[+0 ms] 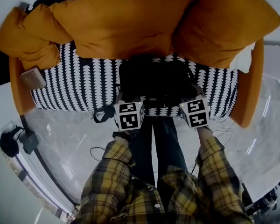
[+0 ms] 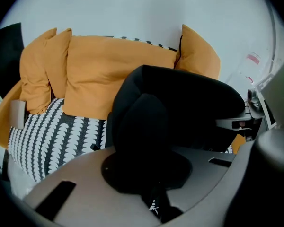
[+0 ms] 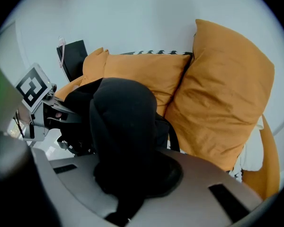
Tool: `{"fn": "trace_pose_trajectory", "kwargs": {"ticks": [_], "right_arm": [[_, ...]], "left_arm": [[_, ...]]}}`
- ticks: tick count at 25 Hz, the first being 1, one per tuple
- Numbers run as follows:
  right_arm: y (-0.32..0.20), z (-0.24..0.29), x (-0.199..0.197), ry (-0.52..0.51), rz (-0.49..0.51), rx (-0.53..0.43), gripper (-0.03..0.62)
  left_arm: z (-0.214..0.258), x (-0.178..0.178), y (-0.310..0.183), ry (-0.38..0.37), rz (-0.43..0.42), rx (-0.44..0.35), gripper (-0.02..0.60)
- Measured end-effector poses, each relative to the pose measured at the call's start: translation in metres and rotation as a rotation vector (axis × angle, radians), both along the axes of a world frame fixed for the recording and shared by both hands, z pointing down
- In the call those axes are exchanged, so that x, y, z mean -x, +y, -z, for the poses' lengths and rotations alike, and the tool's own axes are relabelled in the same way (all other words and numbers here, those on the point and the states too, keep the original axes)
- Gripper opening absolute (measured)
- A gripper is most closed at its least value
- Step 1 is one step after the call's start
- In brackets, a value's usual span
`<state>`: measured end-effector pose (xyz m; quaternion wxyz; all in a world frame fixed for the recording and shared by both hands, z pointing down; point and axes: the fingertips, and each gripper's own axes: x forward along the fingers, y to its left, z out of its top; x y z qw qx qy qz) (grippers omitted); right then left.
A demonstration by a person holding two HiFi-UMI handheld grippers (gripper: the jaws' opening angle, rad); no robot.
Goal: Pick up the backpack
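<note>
Plaid sleeves nearest. Left gripper and right gripper each pinch black padded part of backpack, at front edge of sofa seat. Step, likely: grasp made, lifting. Next: raise both hands evenly, keep grip firm.

Backpack: black. Cushions and sofa arms: orange. Seat cover: black with rows of white scallops. Marker cubes: white faces with black square codes. Shirt: yellow-and-black plaid. Trousers: dark blue. Floor: pale grey, marbled. Wall: white.
</note>
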<state>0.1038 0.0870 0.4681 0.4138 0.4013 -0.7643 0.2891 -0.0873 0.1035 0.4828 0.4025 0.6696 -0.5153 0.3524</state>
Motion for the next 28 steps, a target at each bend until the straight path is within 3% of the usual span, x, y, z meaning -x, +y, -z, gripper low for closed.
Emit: {"fn": "trace_pose_trajectory", "kwargs": {"ticks": [18,28], "right_arm": [[-0.003,0.041,0.004,-0.036,-0.015,-0.035,0.028],[-0.01,0.106,0.001,-0.082,-0.051,-0.099,0.028]], "left_arm": [[0.051,0.005,-0.003,0.003,0.048,-0.048,0.043],[0.119,0.005,-0.014,0.011,0.064,-0.119,0.043]]}}
